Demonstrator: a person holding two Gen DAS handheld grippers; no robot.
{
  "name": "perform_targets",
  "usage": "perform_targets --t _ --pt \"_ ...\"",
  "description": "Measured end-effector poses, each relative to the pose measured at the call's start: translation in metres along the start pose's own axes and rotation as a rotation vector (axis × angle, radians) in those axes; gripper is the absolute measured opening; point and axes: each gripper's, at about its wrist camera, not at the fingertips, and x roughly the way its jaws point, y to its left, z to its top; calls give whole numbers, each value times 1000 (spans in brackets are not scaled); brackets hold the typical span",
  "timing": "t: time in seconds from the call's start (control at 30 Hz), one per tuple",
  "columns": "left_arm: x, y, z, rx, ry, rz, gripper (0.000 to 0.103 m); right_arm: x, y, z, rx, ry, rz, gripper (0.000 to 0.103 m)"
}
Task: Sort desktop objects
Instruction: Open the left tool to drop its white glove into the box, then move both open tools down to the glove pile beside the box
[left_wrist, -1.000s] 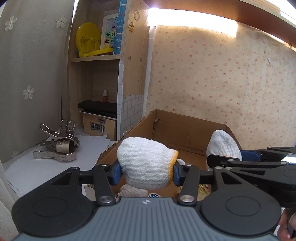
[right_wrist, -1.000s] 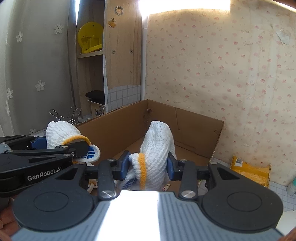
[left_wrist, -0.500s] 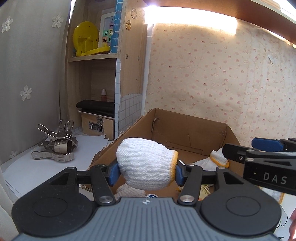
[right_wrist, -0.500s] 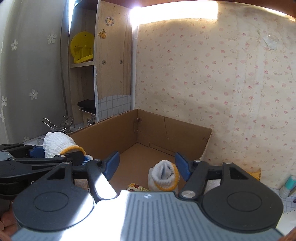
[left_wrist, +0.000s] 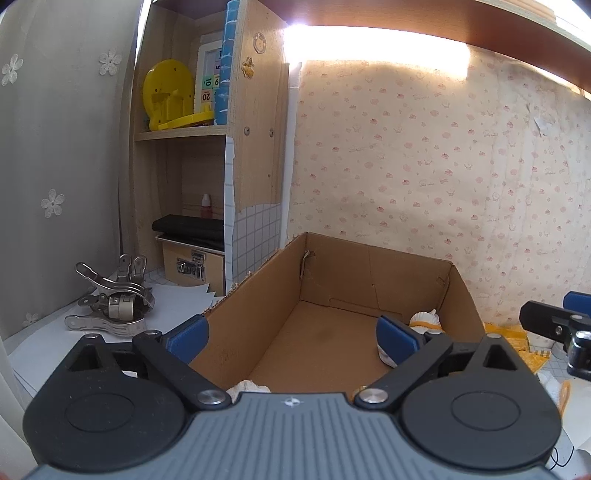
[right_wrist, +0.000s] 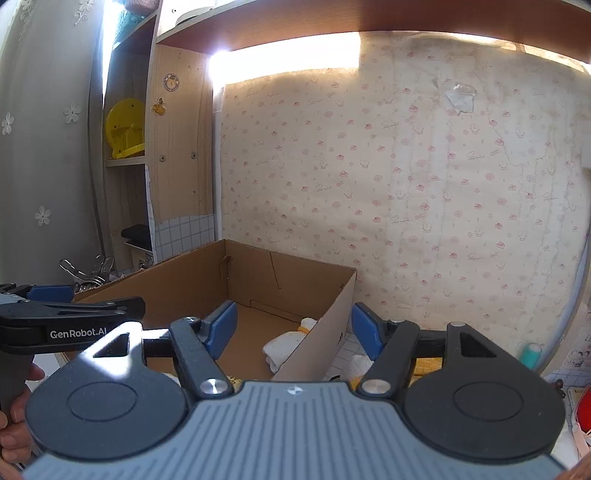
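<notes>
Flanking cardboard box (left_wrist: 369, 269), metal clips (left_wrist: 114, 302) (left), yellow packet (left_wrist: 517, 339) right

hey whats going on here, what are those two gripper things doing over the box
A person holds a two-finger gripper in each hand and is sorting desk items into an open brown cardboard box. Both the left gripper and the right gripper are open and empty above it. A white knitted glove with an orange cuff lies on the box floor by the right wall, and another white bundle shows at the near edge. Shiny metal clips sit on white paper to the left.
</notes>
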Motion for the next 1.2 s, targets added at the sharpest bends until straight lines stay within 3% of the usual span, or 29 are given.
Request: perform_targets --t 0.3,0.6,0.8,0.93,1.07,1.2 --pt "-20 -21 -5 13 -33 -84 100 -16 -30 -16 9 12 -84 67" --pt "-44 -72 -31 62 -46 -290 100 -34 -84 -62 38 106 -246 67" --pt "-49 -117 -57 120 -6 -401 100 -45 -117 -85 93 142 -308 68" --pt "-49 -143 -71 193 -30 -360 103 -54 -129 -89 107 133 -325 68" --pt "-50 -145 -68 162 -21 -362 103 -58 -139 -91 124 128 -334 68" --pt "-68 -158 -68 219 -120 -360 103 -59 -149 -94 140 124 -331 68"
